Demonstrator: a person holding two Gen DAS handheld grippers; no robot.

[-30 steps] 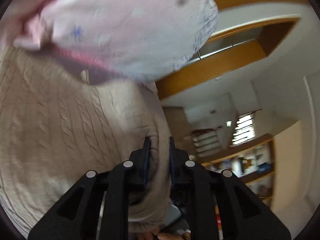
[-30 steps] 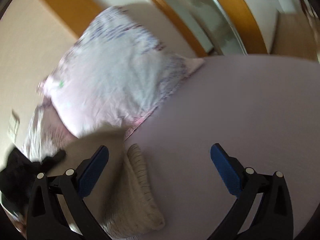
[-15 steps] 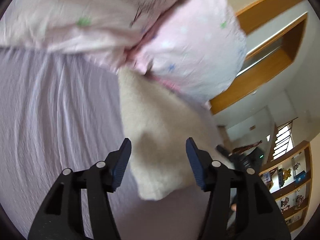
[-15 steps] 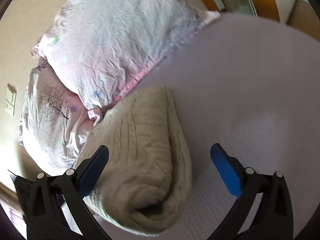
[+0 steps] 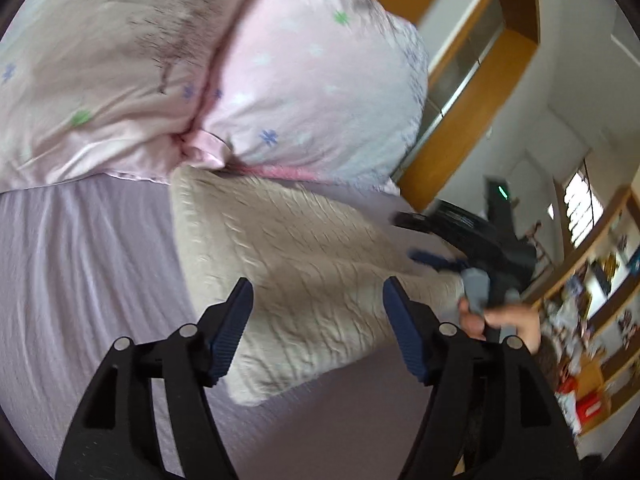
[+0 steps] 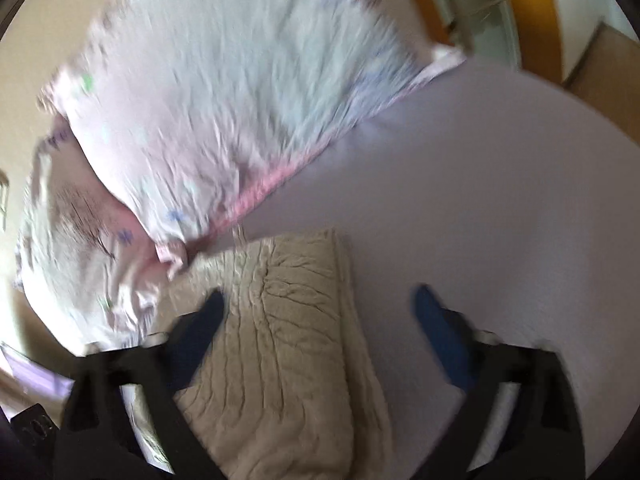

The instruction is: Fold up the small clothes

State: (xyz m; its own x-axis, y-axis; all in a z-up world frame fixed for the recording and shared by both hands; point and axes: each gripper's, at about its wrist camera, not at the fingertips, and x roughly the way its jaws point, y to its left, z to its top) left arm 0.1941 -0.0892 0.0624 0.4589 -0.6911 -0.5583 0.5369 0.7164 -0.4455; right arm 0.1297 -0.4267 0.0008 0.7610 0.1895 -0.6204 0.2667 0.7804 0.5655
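A beige cable-knit sweater [image 5: 296, 276] lies folded on the lilac bed sheet [image 5: 80, 280], its far edge against the pink pillows. My left gripper [image 5: 316, 316] is open and empty, just above the sweater's near part. In the right wrist view the sweater [image 6: 280, 340] lies below my right gripper [image 6: 320, 320], which is open and empty; that view is blurred. The right gripper and the hand holding it also show at the right of the left wrist view [image 5: 476, 284].
Two pink star-print pillows [image 5: 200, 72] lie at the head of the bed, also in the right wrist view [image 6: 224, 100]. A wooden headboard [image 5: 472, 92] stands behind them. Shelves [image 5: 592, 320] line the far right wall. The sheet [image 6: 480, 200] stretches to the right.
My left gripper has let go of the sweater and opened. The sweater now lies flat and folded on the sheet. Both grippers have pulled back a little from it.
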